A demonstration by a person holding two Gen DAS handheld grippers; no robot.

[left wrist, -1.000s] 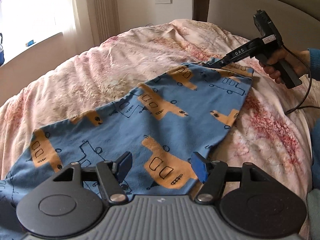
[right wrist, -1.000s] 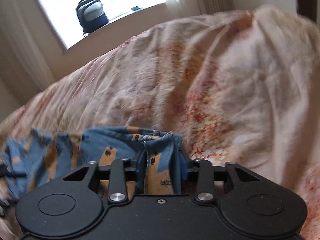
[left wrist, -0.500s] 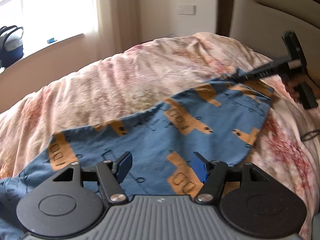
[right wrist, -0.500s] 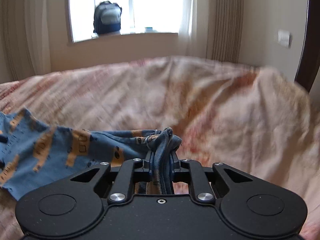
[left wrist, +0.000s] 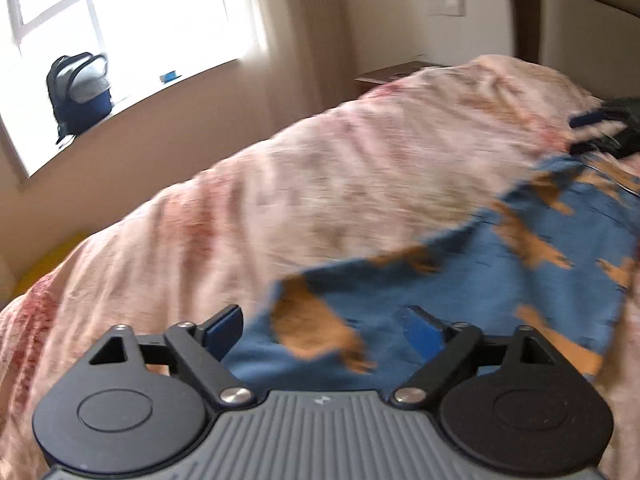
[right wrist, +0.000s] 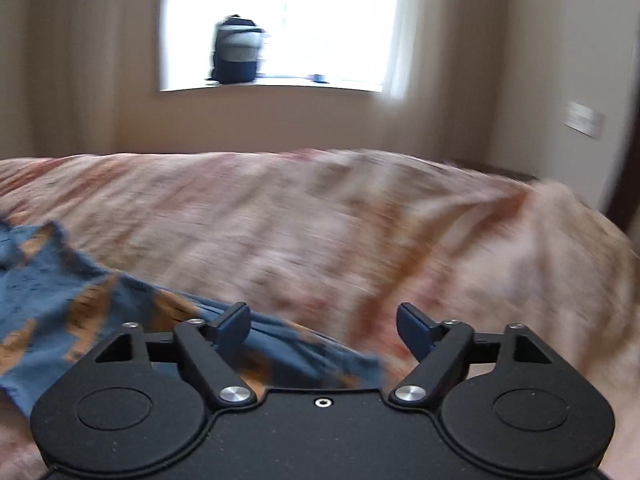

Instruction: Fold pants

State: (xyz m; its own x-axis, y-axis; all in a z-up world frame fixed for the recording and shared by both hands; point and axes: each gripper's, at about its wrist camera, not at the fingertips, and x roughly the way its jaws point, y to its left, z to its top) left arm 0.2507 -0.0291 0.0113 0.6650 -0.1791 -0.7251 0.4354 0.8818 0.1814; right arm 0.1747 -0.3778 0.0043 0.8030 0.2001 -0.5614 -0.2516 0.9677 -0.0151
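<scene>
The blue pants (left wrist: 460, 280) with orange vehicle prints lie spread on the pink floral bedspread (left wrist: 300, 184). My left gripper (left wrist: 324, 330) is open and empty, hovering over the near part of the pants. My right gripper (right wrist: 324, 326) is open, with the pants' bunched edge (right wrist: 120, 312) lying below and to its left. In the left wrist view the right gripper (left wrist: 608, 128) shows blurred at the far right, beyond the pants' far end. Both views are motion-blurred.
A window with a dark backpack (left wrist: 78, 94) on the sill is across the room. A padded headboard (left wrist: 592, 12) stands at the far right. A bedside table (left wrist: 396, 72) stands beyond the bed. The bedspread (right wrist: 360, 232) stretches wide beyond the pants.
My right gripper has opened and let go of the pants' bunched end, which has dropped onto the bed. My left gripper stayed open and swung left, toward the pants' left part.
</scene>
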